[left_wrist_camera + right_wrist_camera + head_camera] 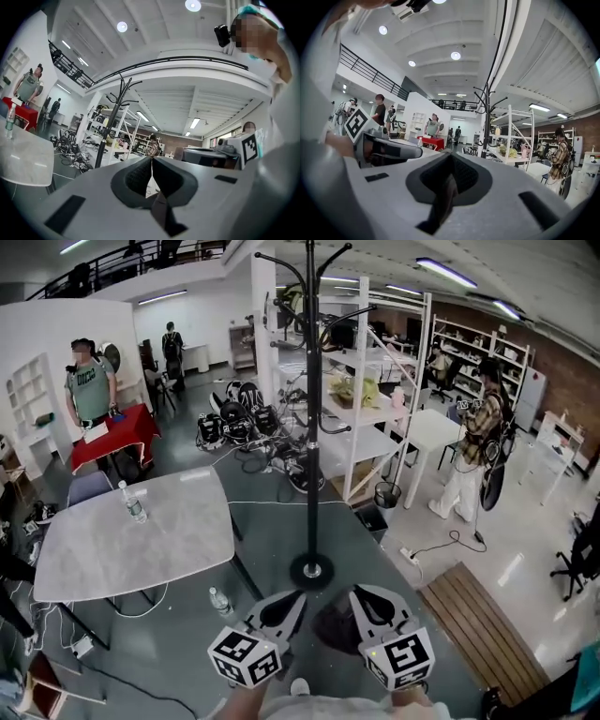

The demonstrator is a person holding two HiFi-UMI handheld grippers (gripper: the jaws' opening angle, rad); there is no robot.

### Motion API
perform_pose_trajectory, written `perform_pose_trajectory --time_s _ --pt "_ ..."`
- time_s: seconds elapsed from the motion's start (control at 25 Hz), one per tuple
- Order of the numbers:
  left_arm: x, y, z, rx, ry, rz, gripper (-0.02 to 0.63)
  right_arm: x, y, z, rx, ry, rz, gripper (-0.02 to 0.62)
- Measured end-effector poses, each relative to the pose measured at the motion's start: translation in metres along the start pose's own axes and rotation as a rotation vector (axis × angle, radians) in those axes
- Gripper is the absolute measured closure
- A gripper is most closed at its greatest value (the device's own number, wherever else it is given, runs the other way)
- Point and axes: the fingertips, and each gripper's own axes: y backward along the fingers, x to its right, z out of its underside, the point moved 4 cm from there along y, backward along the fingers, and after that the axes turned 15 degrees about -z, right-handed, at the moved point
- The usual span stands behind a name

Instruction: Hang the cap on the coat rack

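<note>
Your left claw (292, 602) and right claw (362, 599) each pinch the cap (333, 625); it sits between them. The coat rack (310, 427) stands just beyond.

Bright ceiling lights (455, 55), soft shadows, fisheye warping, dark vignetted corners

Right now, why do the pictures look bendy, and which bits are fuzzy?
Head view: the wide lens bows the room's edges, but the tall black metal coat rack looks straight. Left gripper view: dark round corners, glaring ceiling lamps, the grey left tongs soft. Right gripper view: same round frame; the grey right tongs and the dark cap pinched in them are blurry.
</note>
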Motion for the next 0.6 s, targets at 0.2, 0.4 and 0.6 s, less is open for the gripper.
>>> perform_pose_trajectory --time_s 0.2,0.4,0.6 --pt "-0.044 -0.048 -0.017 -0.008 -0.018 0.055 0.592 0.029 -0.062 -0.002 0.001 -0.004 0.032 0.591" --pt "-0.065 -0.078 -0.001 -0.056 0.035 0.088 0.592 0.045 -0.089 0.022 -0.086 -0.03 0.044 0.591" --pt "-0.095 -0.092 -0.002 -0.082 0.06 0.068 0.592 0.05 -0.127 0.02 -0.123 -0.046 -0.001 0.59"
